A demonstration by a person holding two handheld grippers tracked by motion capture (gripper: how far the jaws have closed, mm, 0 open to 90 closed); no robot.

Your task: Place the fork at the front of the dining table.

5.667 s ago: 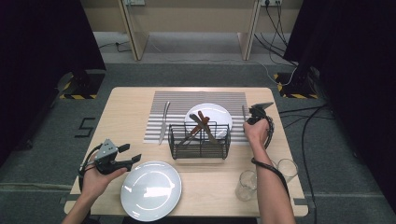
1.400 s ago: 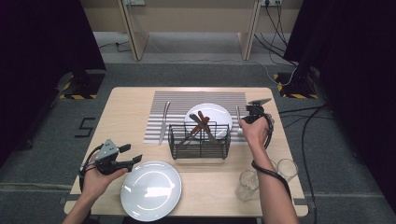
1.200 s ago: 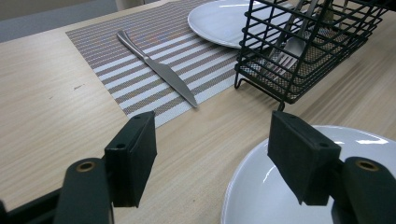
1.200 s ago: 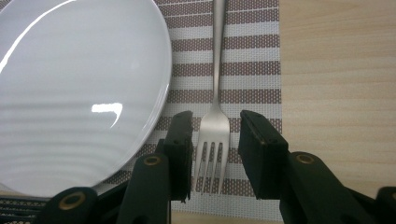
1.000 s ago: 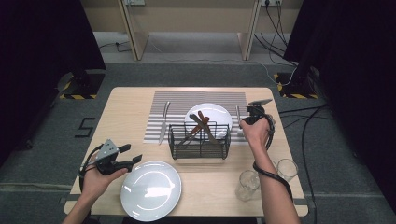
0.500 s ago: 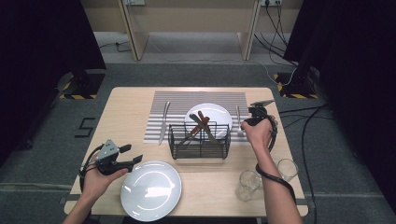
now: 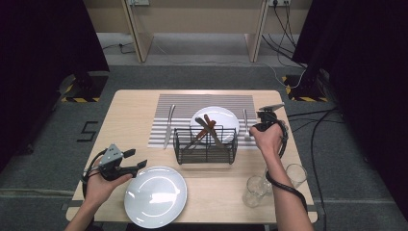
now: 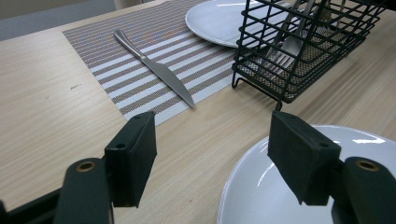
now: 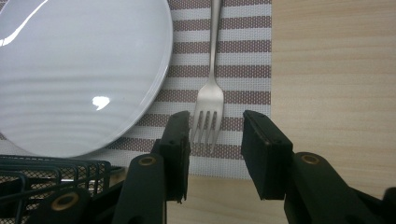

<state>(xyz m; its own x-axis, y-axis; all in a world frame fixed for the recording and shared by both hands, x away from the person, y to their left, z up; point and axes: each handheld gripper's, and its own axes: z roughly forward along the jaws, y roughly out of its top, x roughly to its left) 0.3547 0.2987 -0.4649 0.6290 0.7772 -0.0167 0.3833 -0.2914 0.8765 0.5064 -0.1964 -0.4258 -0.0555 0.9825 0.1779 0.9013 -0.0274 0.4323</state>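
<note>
On the placemat [image 9: 243, 51], fork [image 9: 210, 109] between opening jaws.

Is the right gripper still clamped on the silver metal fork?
No, the silver metal fork lies flat on the striped placemat, untouched between the right gripper fingers.

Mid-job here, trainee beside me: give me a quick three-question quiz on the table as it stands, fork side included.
1. True or false: the right gripper is clamped on the fork.
2. Which item lies on the striped placemat left of the wire basket? A) a spoon B) a knife C) a glass
3. What does the left gripper sit next to on the near side of the table?

Key
1. False: the fork lies flat on the placemat, its tines between the jaws, which have just been opening and stand clear of it.
2. B: the knife.
3. The near white plate; its jaws are open and empty.
</note>
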